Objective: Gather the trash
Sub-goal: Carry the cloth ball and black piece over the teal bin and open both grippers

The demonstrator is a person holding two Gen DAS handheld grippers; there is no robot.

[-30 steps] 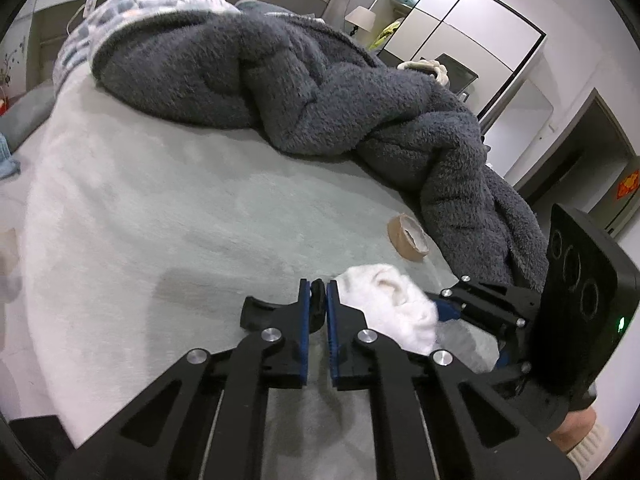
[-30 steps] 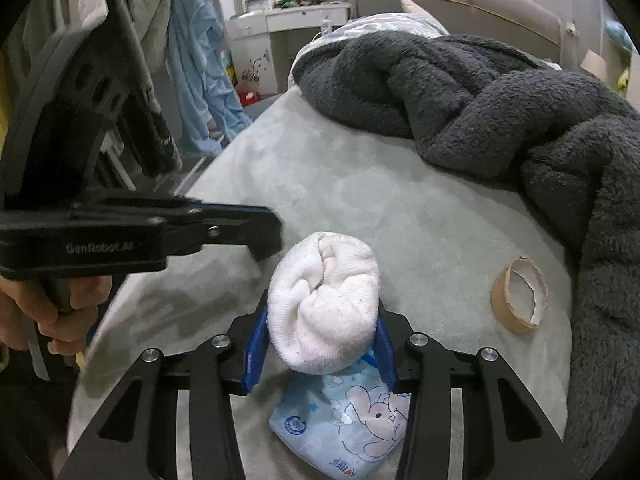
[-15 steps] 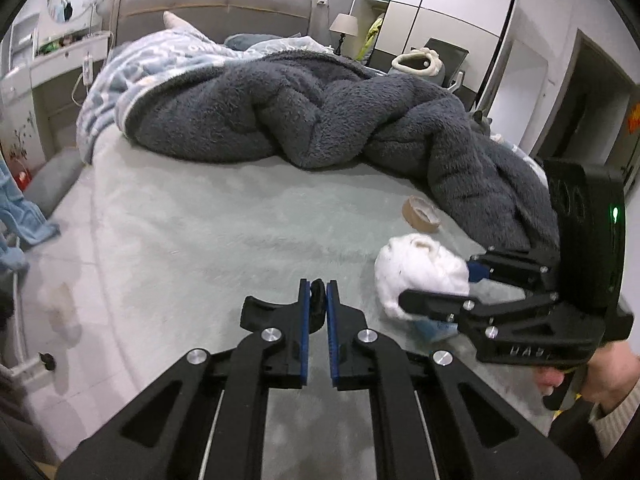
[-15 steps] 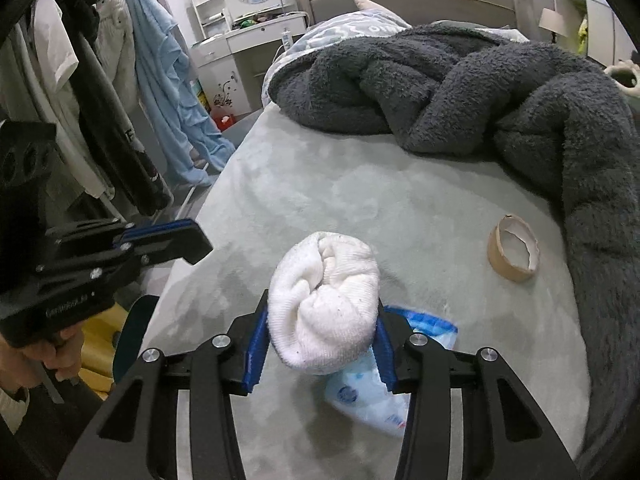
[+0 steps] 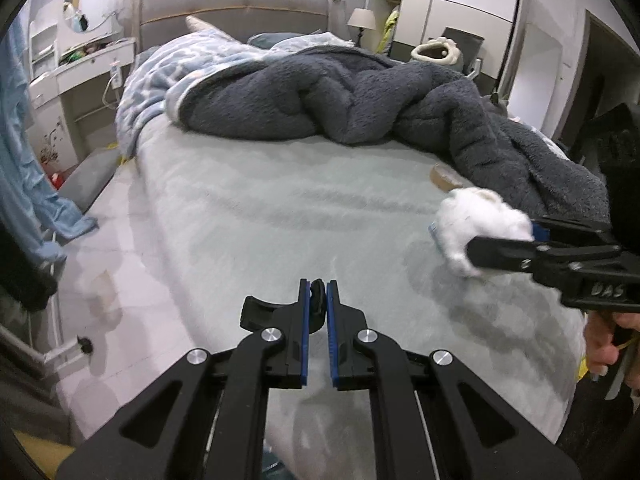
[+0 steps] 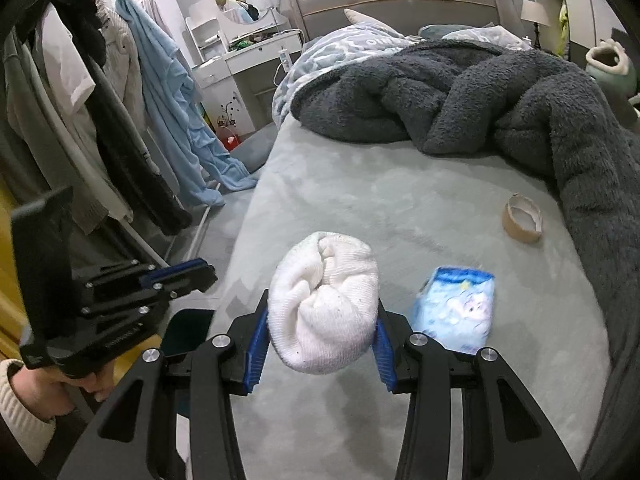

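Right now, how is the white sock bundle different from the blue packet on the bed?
The white sock bundle is clamped in the right gripper, off the bed; the blue packet lies loose on it. The bundle is rounded, plain and knitted; the packet is flat, glossy and printed. Both are soft, at the bed's near end.

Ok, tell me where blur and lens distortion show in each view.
Left wrist view: fisheye bends the wardrobe and bed edge, dark vignette at the corners, white rolled cloth smeared. Right wrist view: same curved edges, blue packet blurred, white rolled cloth sharp.
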